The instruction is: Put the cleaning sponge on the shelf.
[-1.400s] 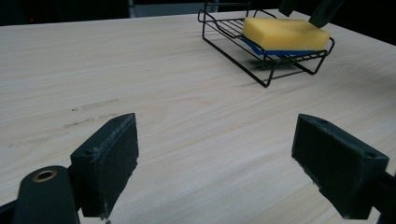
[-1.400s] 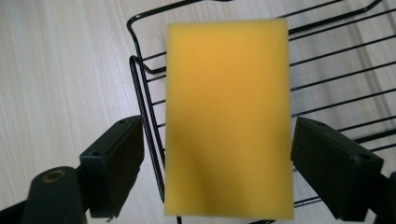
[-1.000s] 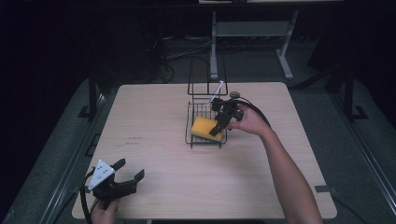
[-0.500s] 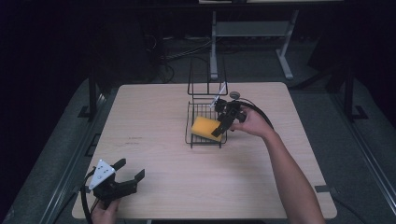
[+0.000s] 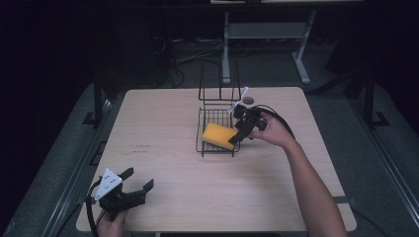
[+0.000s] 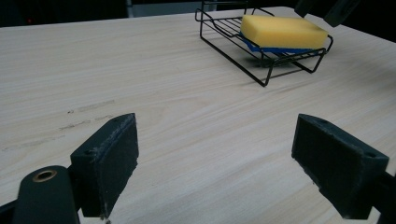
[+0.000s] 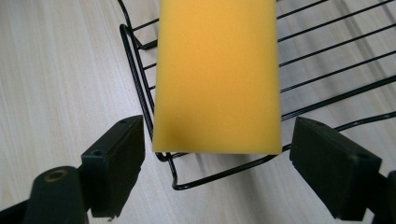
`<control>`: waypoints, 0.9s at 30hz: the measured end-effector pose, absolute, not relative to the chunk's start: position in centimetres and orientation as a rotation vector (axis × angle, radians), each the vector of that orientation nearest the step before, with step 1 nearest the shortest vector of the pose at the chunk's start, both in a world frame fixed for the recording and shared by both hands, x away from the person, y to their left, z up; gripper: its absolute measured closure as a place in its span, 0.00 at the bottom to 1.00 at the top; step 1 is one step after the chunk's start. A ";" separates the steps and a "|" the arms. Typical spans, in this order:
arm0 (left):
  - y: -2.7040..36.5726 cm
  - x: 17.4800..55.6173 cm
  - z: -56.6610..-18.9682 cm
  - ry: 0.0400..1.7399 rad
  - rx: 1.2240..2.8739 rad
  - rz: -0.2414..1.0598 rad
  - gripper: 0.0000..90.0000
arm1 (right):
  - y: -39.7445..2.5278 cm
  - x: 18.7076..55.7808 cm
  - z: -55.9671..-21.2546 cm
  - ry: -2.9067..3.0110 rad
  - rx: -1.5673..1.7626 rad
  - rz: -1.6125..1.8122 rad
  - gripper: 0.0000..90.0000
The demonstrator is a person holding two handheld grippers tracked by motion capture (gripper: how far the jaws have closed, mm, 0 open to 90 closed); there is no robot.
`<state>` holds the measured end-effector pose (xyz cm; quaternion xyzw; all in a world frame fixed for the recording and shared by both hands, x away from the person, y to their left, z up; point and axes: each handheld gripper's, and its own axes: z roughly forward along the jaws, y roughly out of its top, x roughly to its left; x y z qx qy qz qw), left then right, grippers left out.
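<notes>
Bright tabletop (image 5: 188, 197), dark surroundings, soft shadows

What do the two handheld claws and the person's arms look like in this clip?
Both are black. The left claw has a grey three-cornered plate on top, a black cable and flat rectangular black pads. The right claw trails a looping black cable and shows a white part. The forearms are bare, without sleeves.

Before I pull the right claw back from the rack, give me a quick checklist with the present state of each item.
1. Sponge lies in the wire rack, near end overhanging the rim: ok.
2. Right claw open, jaws on either side of the sponge and apart from it: ok.
3. Jaws free of the rack wires: ok in the right gripper view.
4. Left claw open, near the table corner, far from the rack: ok.
5. Sponge settled flat: cannot tell.
</notes>
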<state>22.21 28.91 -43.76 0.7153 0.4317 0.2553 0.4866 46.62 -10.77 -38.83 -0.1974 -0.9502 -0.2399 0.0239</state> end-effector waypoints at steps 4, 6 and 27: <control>28.9 22.2 -43.8 1.054 1.737 0.617 0.16 | -11.2 46.4 -39.0 -2.936 -0.628 -0.744 0.20; 28.8 22.3 -43.8 1.052 1.742 0.616 0.16 | -11.5 46.1 -38.9 -2.928 -0.639 -0.756 0.20; 28.5 22.4 -43.8 1.042 1.757 0.611 0.16 | -16.2 44.1 -39.2 -2.913 -0.737 -0.767 0.20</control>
